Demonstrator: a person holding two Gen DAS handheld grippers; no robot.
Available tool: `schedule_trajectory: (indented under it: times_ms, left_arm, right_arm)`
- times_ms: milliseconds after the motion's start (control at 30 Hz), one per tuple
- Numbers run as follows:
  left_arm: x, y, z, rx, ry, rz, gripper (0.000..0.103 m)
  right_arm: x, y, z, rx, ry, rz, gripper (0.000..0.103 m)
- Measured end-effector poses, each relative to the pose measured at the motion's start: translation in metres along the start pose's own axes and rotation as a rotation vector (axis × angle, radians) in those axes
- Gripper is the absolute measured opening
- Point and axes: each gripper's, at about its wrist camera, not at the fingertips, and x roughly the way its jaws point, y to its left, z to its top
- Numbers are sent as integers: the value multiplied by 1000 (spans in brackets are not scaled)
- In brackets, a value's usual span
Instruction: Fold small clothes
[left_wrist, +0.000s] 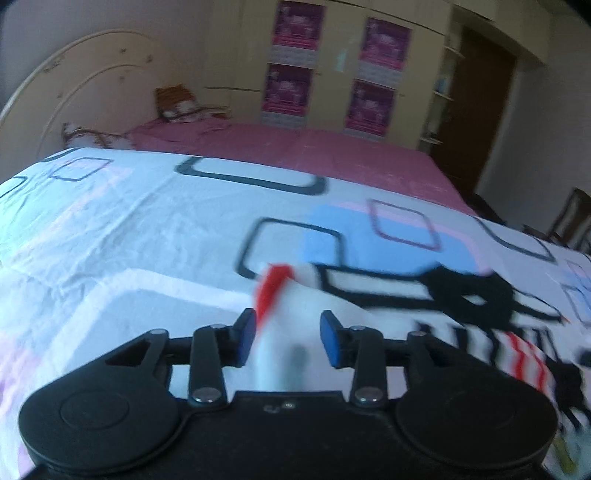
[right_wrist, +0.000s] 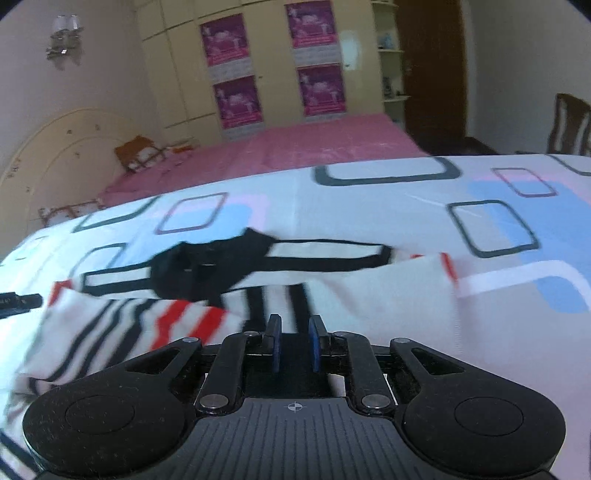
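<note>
A small white garment (right_wrist: 122, 328) with black and red stripes and a black patch (right_wrist: 207, 273) lies spread on the patterned sheet (right_wrist: 369, 206). My right gripper (right_wrist: 294, 345) is low over its near edge, and its blue pads stand close together on a black-striped fold of the cloth. In the left wrist view the same garment (left_wrist: 469, 295) stretches to the right. Its white corner with a red edge (left_wrist: 273, 288) runs between the blue pads of my left gripper (left_wrist: 289, 341). Those pads are apart and do not press the cloth. The picture is blurred.
The sheet (left_wrist: 129, 229) is white with blue, pink and dark squares. Behind it are a pink bed (right_wrist: 314, 144) with a cream headboard (left_wrist: 74, 85) and cushions, a wardrobe with purple posters (right_wrist: 236, 96), a dark door (left_wrist: 476, 110) and a chair (right_wrist: 569, 125).
</note>
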Motion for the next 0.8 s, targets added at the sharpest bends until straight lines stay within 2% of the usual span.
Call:
schedule_trajectory:
  times_ms: [200, 333, 400, 500, 567, 800]
  left_arm:
    - [-19, -35, -37, 38, 83, -79, 39]
    - [-12, -41, -56, 65, 129, -42, 40]
    - [-8, -39, -60, 67, 127, -42, 40]
    - [-6, -41, -59, 96, 133, -30, 40]
    - [-4, -40, -58, 89, 137, -31, 41]
    - [-5, -46, -60, 107, 132, -6, 41]
  right_arm:
    - [11, 29, -7, -58, 40, 49, 16]
    - [19, 36, -17, -95, 80, 43, 16]
    - [27, 36, -25, -147, 110, -5, 16]
    - [29, 33, -29, -208, 98, -48, 16]
    - [26, 29, -28, -197, 98, -60, 16]
    - [25, 25, -33, -210, 95, -61, 16]
